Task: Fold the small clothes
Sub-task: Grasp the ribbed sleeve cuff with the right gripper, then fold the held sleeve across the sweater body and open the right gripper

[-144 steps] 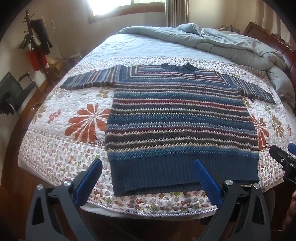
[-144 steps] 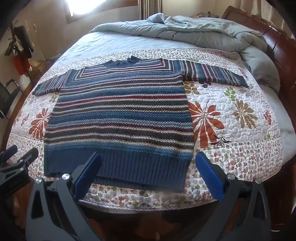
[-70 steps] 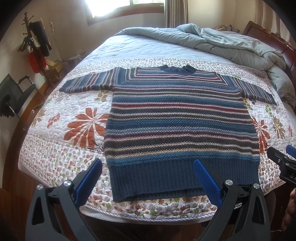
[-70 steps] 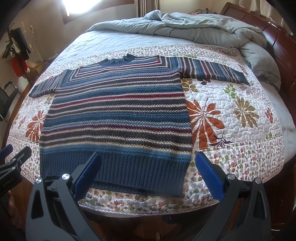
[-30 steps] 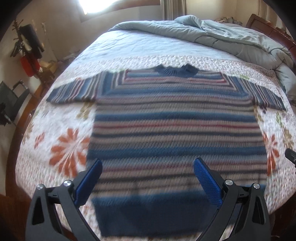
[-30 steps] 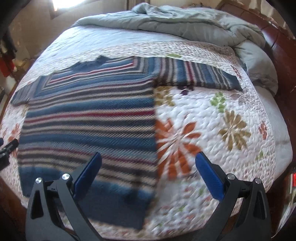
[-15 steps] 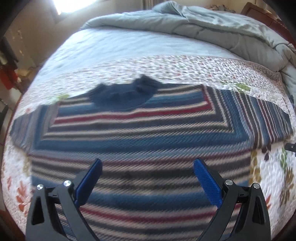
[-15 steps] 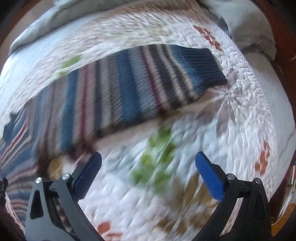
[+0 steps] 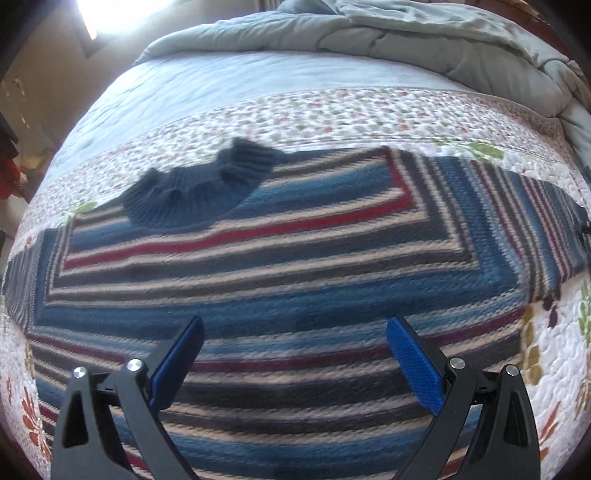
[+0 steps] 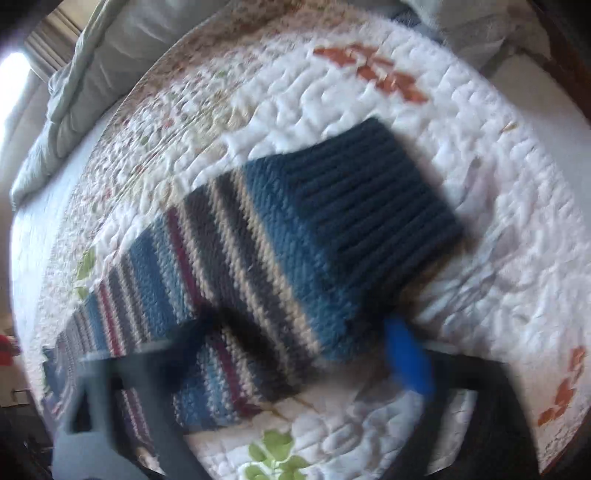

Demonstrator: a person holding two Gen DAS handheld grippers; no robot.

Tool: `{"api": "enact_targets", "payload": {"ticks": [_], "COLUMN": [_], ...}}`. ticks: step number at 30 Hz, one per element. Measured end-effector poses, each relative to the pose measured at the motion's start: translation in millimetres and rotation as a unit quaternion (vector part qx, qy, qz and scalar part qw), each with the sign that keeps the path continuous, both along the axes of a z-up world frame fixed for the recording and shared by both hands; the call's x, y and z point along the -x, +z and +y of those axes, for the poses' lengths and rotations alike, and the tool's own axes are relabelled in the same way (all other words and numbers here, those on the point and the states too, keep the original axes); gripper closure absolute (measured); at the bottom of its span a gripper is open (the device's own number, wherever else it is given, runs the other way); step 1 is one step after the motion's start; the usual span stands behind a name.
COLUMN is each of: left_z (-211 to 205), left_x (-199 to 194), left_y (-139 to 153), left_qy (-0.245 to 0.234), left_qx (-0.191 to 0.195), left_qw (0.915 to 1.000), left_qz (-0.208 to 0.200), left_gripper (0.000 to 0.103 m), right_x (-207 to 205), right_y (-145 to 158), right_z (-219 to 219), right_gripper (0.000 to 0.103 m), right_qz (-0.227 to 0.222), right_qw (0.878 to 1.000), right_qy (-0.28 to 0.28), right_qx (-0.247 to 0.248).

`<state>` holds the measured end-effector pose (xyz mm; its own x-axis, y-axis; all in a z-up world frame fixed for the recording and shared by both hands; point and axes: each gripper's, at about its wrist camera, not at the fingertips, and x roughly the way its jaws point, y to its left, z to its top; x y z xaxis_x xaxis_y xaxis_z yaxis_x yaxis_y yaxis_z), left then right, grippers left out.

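Note:
A striped knit sweater (image 9: 295, 258) in blue, grey, beige and red lies flat on the bed, its dark blue collar (image 9: 199, 192) towards the far side. My left gripper (image 9: 295, 354) hovers open over the chest, with nothing between its blue pads (image 9: 413, 362). The right wrist view is blurred and tilted. It shows the sweater's right sleeve (image 10: 240, 277) with its dark ribbed cuff (image 10: 376, 206). My right gripper (image 10: 299, 343) straddles the sleeve just short of the cuff. Its jaws are closing with the sleeve between them, and the pads do not visibly press on it.
The sweater rests on a white quilt (image 9: 332, 110) with a flower print. A rumpled grey duvet (image 9: 406, 40) is heaped along the far side of the bed. A bright window (image 9: 110, 14) is at the upper left. Bare quilt (image 10: 498, 277) surrounds the cuff.
Both grippers have moved forward and lower over the bed. The left went from the hem to the chest. The right swung out to the right sleeve and rolled, so its view is tilted.

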<state>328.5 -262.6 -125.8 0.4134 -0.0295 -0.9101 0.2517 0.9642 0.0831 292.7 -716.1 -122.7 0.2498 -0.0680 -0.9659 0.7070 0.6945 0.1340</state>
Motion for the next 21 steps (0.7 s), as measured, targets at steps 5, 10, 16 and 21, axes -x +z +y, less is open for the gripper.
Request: {"api": "enact_targets", "payload": {"ticks": [5, 10, 16, 21], "left_z": [37, 76, 126, 161], "left_x": [0, 2, 7, 8], "left_y": [4, 17, 26, 26], "left_qy": [0.022, 0.048, 0.085, 0.11], "left_qx": [-0.01, -0.012, -0.007, -0.008], "left_qw": [0.9997, 0.9986, 0.9962, 0.9938], "left_qz": [-0.006, -0.016, -0.016, -0.01], "left_gripper": [0.004, 0.004, 0.004, 0.004], "right_x": [-6, -30, -56, -60], "right_y": [32, 87, 87, 40], "right_z": [19, 119, 287, 404], "right_gripper": [0.09, 0.09, 0.09, 0.047], "right_qz": [-0.048, -0.116, -0.109, -0.049], "right_qw": [0.999, 0.98, 0.935, 0.89], "right_qy": [0.019, 0.154, 0.324, 0.447], "right_qx": [0.019, 0.059, 0.095, 0.076]}}
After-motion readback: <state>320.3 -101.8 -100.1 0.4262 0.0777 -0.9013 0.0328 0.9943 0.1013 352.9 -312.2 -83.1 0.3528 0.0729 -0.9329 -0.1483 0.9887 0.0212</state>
